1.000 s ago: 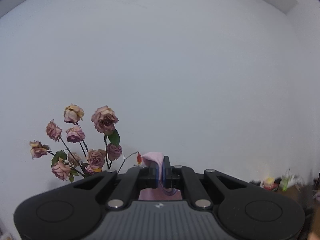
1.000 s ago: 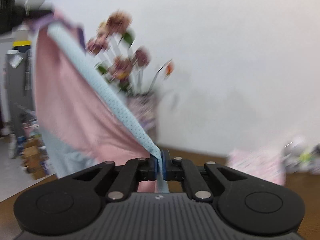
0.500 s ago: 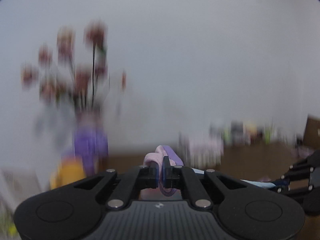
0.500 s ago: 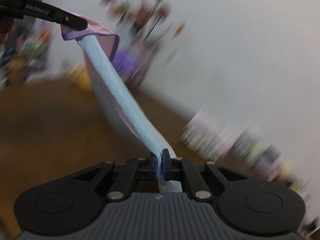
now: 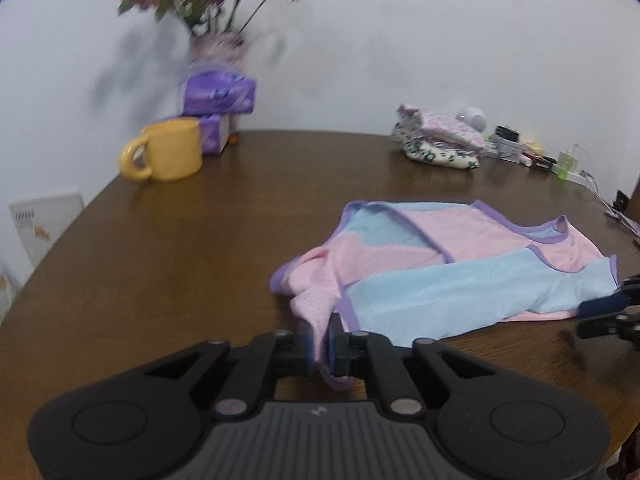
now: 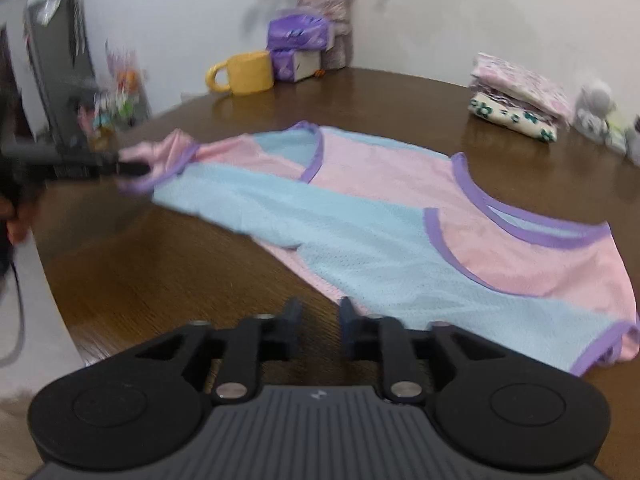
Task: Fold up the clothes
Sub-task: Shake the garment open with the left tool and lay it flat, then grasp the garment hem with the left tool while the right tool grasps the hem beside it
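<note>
Evidently the mesh vest (image 6: 400,216) is light and limp (best taken at its purple binding). Both jaws have just been opening: the right gripper (image 6: 320,320) is parted and empty, while the left gripper (image 5: 320,340), barely parted, still has a pink corner between its jaws.

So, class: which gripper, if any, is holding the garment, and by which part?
Neither grips it firmly. The right gripper has let go, jaws open and empty. The left gripper, jaws just opening, has the pink and blue top's purple-trimmed strap end loose between them.
</note>
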A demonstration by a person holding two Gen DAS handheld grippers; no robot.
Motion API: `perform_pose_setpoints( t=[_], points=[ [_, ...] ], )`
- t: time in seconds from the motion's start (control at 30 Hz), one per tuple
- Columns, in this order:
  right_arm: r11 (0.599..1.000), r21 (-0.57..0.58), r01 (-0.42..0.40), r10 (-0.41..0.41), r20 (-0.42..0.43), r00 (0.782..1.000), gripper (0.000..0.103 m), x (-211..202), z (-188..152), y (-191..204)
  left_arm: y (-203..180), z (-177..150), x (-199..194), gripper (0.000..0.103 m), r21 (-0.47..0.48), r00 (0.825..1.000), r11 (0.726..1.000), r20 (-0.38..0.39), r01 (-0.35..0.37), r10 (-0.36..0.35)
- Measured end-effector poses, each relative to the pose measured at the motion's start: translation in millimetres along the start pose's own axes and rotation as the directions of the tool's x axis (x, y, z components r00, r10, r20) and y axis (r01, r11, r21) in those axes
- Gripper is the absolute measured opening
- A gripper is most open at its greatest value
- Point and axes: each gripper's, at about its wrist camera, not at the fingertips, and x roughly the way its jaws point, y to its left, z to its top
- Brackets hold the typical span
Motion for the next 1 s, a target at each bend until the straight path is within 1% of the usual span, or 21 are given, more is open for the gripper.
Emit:
perform_pose_setpoints(
  t=[0.03,0.07,0.1,0.13,0.2,0.27,0.3,0.37,0.43,0.6,0.73,0.83,0.93,1.0],
  points=[
    [1.0,0.019,-0.002,0.002,0.013,1.0,0.047,-4,1,-7,4,0,-1,0.032,-0.018,1.0,1.0,0.0,0.002,-0.002],
    [0.999,0.038,0.005,-0.006,0.027,1.0,0.049,-13,-2,-12,9,1,-2,0.046,-0.037,1.0,0.999,0.005,0.002,-0.001],
    [0.998,0.059,0.018,-0.02,0.036,0.999,0.05,-19,-4,-19,13,2,-4,0.055,-0.052,1.0,0.999,0.012,-0.003,0.004],
    [0.996,0.082,0.033,-0.037,0.043,0.998,0.052,-25,-4,-26,17,4,-7,0.058,-0.063,1.0,0.998,0.022,-0.011,0.012],
    [0.988,0.132,0.074,-0.082,0.061,0.995,0.063,-40,-7,-45,24,7,-15,0.065,-0.072,0.999,0.997,0.048,-0.016,0.02],
    [0.975,0.172,0.14,-0.154,0.069,0.986,0.065,-54,-11,-63,27,12,-21,0.073,-0.073,0.998,0.997,0.062,-0.02,0.024],
    [0.968,0.191,0.165,-0.181,0.07,0.981,0.065,-58,-11,-70,27,15,-22,0.075,-0.067,0.998,0.998,0.065,-0.016,0.02],
    [0.951,0.229,0.209,-0.23,0.069,0.971,0.065,-67,-13,-86,24,23,-20,0.076,-0.052,0.998,0.999,0.063,-0.002,0.005],
    [0.939,0.249,0.238,-0.262,0.067,0.963,0.065,-70,-13,-97,20,30,-11,0.076,-0.041,0.999,0.999,0.042,0.012,-0.01],
    [0.921,0.266,0.286,-0.307,0.042,0.951,0.065,-55,-10,-120,12,49,24,0.076,-0.052,0.998,0.998,-0.036,0.044,-0.046],
    [0.918,0.264,0.296,-0.309,0.007,0.951,0.065,-39,-8,-131,8,59,54,0.076,-0.08,0.991,0.995,-0.11,0.064,-0.073],
    [0.923,0.254,0.288,-0.295,-0.009,0.955,0.065,-31,-7,-136,6,63,69,0.075,-0.075,0.985,0.995,-0.153,0.067,-0.077],
    [0.932,0.228,0.281,-0.282,-0.029,0.959,0.065,-23,-5,-135,3,63,77,0.072,-0.055,0.983,0.997,-0.175,0.053,-0.061],
    [0.934,0.21,0.288,-0.288,-0.034,0.957,0.065,-21,-5,-132,2,62,79,0.07,-0.053,0.982,0.997,-0.177,0.052,-0.061]
  ],
)
